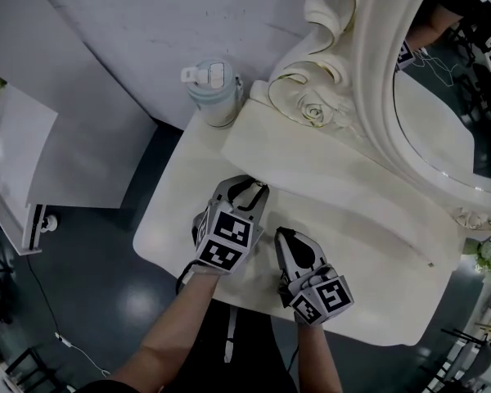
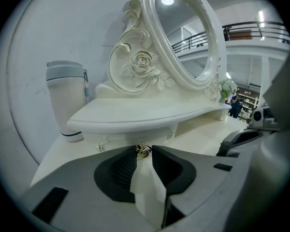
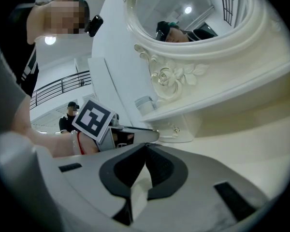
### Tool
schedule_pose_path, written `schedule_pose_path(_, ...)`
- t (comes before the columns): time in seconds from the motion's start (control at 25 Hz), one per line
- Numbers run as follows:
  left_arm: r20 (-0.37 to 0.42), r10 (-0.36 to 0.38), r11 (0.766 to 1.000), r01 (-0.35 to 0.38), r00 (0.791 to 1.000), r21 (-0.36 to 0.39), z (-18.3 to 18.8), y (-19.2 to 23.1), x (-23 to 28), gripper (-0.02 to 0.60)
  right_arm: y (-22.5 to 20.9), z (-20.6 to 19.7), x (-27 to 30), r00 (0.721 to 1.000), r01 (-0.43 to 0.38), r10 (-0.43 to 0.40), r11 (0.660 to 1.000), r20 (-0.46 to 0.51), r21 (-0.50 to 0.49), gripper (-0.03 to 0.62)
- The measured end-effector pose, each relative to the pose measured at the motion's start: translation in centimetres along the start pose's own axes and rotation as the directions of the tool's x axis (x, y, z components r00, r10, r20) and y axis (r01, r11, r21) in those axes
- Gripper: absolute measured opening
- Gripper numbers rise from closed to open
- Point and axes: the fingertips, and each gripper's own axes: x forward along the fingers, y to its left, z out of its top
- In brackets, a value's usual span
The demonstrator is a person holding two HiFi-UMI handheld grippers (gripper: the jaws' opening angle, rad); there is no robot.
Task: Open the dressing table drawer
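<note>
Gripping step: left claw [image 1: 250, 189] has its tips on either side of the small gold knob [image 2: 144, 150]. The pads seem to press it, but the hold is shallow.
Right claw [image 3: 145, 147]: tips closed together, nothing between them; it sits idle just right of the left claw.
Drawer [image 2: 125, 140] location: straight ahead of the left claw, under the shelf [image 2: 150, 115] of the dressing table [image 1: 352, 244]. Its front looks flush, so not yet opened.
Pull advice: seat the knob deeper, then draw straight back along the claw's line without twisting or lifting.
Drawer axis: front faces the claw; long axis runs side to side across its view.
</note>
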Motion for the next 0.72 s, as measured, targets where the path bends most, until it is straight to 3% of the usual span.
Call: schedule_pose_path(0.72,-0.016,-0.036,0.999,0.037,0.999,0.036,-1.5,-0.9,-1.6,0.106,0.2,0.0,-0.9,1.0,0.014,-0.014,1.0,-0.001,0.004,0.006)
